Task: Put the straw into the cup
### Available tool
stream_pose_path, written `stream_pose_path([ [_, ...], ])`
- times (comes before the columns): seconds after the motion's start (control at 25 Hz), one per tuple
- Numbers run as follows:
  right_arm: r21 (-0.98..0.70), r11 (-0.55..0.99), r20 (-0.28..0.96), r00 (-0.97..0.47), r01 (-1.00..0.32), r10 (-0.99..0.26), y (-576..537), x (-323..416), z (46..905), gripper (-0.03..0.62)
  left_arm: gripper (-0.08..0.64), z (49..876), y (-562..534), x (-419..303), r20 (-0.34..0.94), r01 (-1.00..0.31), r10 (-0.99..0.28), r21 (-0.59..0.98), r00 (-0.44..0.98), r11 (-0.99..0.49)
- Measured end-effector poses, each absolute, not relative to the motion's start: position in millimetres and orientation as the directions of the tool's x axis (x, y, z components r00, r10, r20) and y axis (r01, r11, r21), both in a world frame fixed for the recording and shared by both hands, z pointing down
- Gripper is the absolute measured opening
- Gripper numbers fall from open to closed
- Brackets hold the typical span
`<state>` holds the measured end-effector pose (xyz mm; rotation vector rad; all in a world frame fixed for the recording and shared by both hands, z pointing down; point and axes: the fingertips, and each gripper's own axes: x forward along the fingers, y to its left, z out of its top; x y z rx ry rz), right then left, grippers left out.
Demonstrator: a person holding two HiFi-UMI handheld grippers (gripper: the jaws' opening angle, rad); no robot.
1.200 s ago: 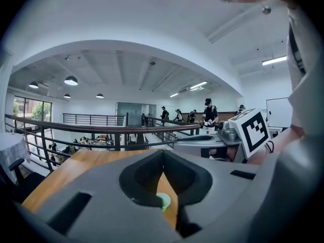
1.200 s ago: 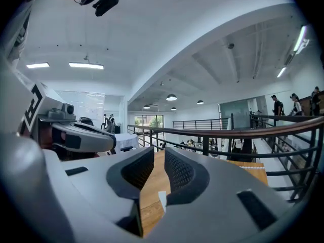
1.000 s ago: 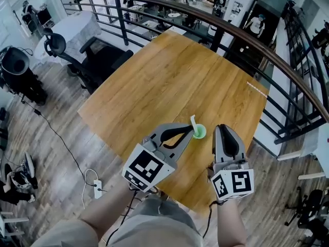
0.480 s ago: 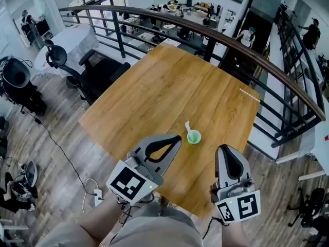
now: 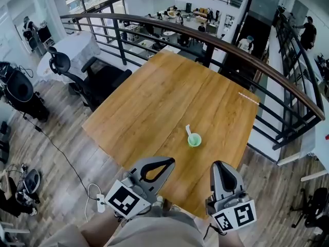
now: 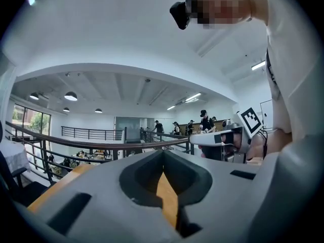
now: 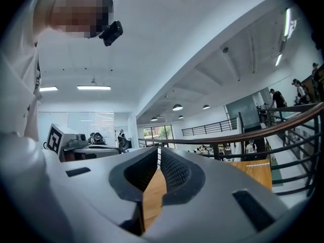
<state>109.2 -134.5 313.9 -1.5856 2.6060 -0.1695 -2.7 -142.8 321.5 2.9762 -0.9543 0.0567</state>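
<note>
Cup: small green cup [image 5: 195, 140], upright on the wooden table [image 5: 154, 86] toward its near right part, ahead of both grippers and well apart from them.
Straw: the white straw [image 5: 188, 130] is in the cup, leaning up and left over the rim.
Left gripper: the left gripper [image 5: 171, 161] is level at the table's near corner with its fingertips meeting. Only table wood shows through the hollow behind them.
Right gripper: the right gripper [image 5: 221, 163] sits alongside. Its jaws have just been closing and the tips are now together, with bare wood in the gap.
Head view alone: it shows the cup, the straw and a thin white stick [image 5: 249, 98] by the table's far right edge.
Left gripper view alone: it catches the right gripper side-on, marker cube up, with the hand behind it.
Right gripper view alone: here the left gripper is side-on, and the curved railing [image 7: 263, 131] sweeps past.
</note>
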Motion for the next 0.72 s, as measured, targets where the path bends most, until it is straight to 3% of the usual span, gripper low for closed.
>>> stream_pose_path([
  [0.72,-0.123,0.503,0.057,-0.512,-0.856,-0.857,-113.9,83.9,330.0,0.021,0.014,337.5,-129.0,-8.6,0.090,-0.591,-0.585,0.056,0.806,-0.805],
])
